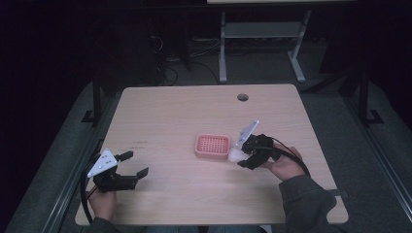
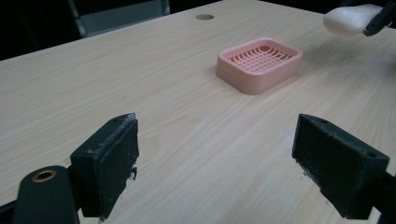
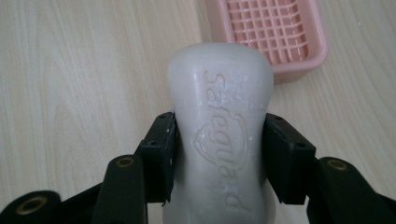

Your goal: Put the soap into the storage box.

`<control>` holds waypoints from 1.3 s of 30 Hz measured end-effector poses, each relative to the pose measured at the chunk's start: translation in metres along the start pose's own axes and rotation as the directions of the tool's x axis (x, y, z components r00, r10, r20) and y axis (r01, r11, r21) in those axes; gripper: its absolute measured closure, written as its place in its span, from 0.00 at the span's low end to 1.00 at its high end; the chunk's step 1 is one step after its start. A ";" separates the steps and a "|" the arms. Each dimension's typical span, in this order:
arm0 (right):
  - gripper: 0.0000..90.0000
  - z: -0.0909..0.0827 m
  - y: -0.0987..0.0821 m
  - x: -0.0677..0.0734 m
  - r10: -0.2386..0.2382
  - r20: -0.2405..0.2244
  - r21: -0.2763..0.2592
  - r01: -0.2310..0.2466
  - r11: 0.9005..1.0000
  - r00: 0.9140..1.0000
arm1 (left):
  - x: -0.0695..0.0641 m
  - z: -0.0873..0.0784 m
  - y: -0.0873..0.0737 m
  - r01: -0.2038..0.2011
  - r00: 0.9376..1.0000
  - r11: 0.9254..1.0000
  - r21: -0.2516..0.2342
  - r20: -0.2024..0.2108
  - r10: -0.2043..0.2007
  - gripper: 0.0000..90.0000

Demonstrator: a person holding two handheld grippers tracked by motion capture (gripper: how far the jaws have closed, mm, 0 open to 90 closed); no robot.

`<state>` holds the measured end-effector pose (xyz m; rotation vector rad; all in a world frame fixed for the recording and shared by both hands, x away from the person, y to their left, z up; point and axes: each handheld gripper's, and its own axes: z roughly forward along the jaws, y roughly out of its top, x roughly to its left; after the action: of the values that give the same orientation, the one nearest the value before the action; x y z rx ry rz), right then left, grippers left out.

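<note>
While left claw [image 1: 136,164] gapes empty, right claw [image 3: 219,154] clamps soap bar [image 3: 220,135] beside dish [image 3: 275,32].

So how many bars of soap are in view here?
1. The white soap bar is clamped in the right gripper, held just beside the pink soap dish, which is empty.

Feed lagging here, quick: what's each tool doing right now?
Left tool: open, empty, over bare wooden table.
Right tool: closed on the white embossed soap bar, beside the pink plastic grid dish.
</note>
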<state>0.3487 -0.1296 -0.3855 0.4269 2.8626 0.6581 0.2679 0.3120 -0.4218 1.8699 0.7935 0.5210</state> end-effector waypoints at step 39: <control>0.54 0.027 0.082 -0.032 -0.081 -0.039 0.035 0.082 0.996 0.996 | 0.002 -0.001 0.001 0.044 0.999 0.999 -0.030 0.011 -0.044 0.16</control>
<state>0.4046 -0.0579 -0.3695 0.3038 2.9138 0.6074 0.2689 0.3142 -0.4200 1.8225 0.8139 0.4927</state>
